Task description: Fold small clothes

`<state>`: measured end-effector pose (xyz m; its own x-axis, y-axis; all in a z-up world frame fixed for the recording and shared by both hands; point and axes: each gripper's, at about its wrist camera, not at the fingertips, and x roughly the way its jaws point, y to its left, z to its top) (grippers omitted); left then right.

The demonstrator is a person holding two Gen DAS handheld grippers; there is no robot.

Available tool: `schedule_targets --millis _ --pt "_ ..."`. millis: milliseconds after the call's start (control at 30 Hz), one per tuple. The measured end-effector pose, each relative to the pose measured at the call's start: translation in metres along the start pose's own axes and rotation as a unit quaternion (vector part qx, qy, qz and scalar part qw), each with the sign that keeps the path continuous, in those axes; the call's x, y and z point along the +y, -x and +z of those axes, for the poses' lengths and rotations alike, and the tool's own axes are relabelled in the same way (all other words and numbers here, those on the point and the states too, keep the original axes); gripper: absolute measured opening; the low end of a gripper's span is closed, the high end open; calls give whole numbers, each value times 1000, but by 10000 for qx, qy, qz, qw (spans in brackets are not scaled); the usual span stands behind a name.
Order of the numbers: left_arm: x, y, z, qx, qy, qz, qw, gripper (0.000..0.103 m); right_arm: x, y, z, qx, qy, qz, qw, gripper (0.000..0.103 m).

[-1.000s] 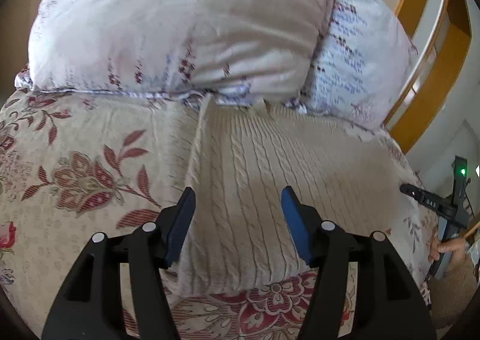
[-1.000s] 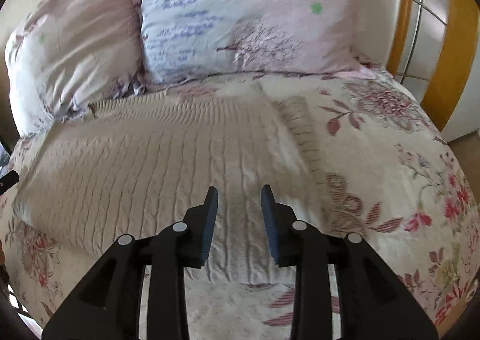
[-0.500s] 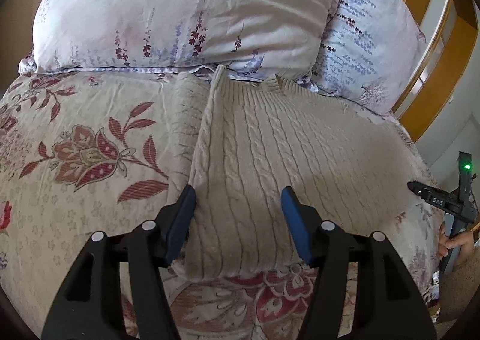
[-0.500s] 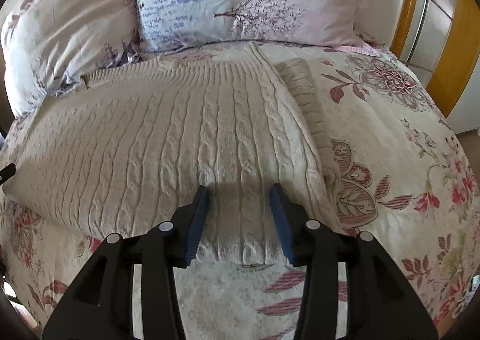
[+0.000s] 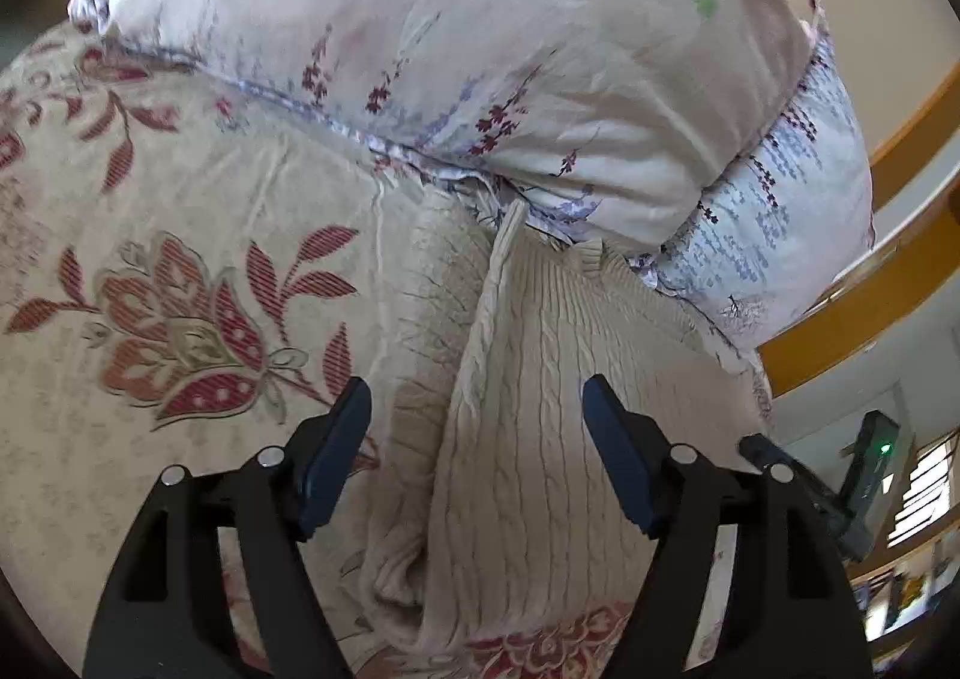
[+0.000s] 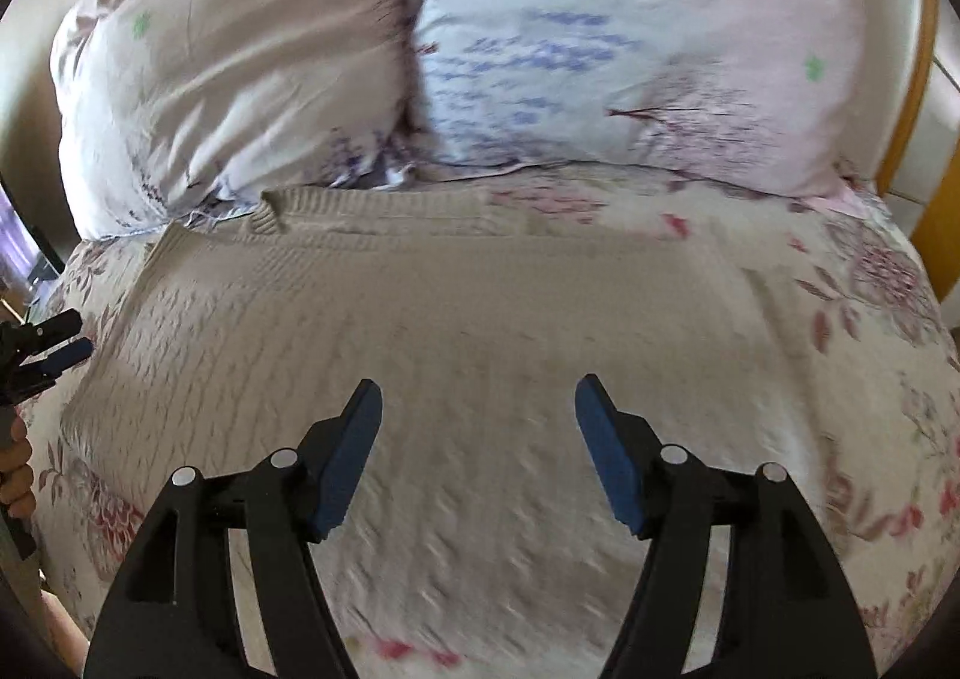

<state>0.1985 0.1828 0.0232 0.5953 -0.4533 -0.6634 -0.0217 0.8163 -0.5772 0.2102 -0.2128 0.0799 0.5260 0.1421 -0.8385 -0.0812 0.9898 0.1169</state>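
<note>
A cream cable-knit sweater lies flat on the floral bedspread, its ribbed collar just below the two pillows. One side edge is folded over, and a sleeve bunches along it. The left gripper has just been opening and stands wide above that folded edge, gripping nothing. The right gripper, also just opening, hangs wide over the sweater's body; the blur hides whether it touches.

Sweater on bedspread, pillows behind it
</note>
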Motion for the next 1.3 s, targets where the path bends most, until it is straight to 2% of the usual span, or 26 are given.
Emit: schedule_targets --millis 167,233,700,900,1033,1100,1167,1300 --pt "4 -13 5 185 248 -236 9992 75 20 -12 2 -56 272 -113 9996 69" --pt "5 -17 8 210 305 -249 9990 75 26 -23 -1 95 388 -260 9989 69" --pt "-1 -35 12 269 440 -422 9978 74 25 -30 -5 129 405 -288 9987 73" --pt "-3 -40 9 380 567 -528 9963 59 24 -30 -5 112 388 -250 9989 74" --pt "-4 -44 8 429 582 -546 9959 42 25 -30 -6 105 366 -251 9990 74" --pt "-4 -46 7 438 610 -535 9957 38 25 -30 -6 100 366 -249 9990 74" --pt "-3 -46 7 443 654 -544 9954 28 24 -30 -6 101 366 -247 9990 74" --pt "-2 -44 8 429 688 -617 9948 23 25 -30 -6 96 367 -248 9990 74"
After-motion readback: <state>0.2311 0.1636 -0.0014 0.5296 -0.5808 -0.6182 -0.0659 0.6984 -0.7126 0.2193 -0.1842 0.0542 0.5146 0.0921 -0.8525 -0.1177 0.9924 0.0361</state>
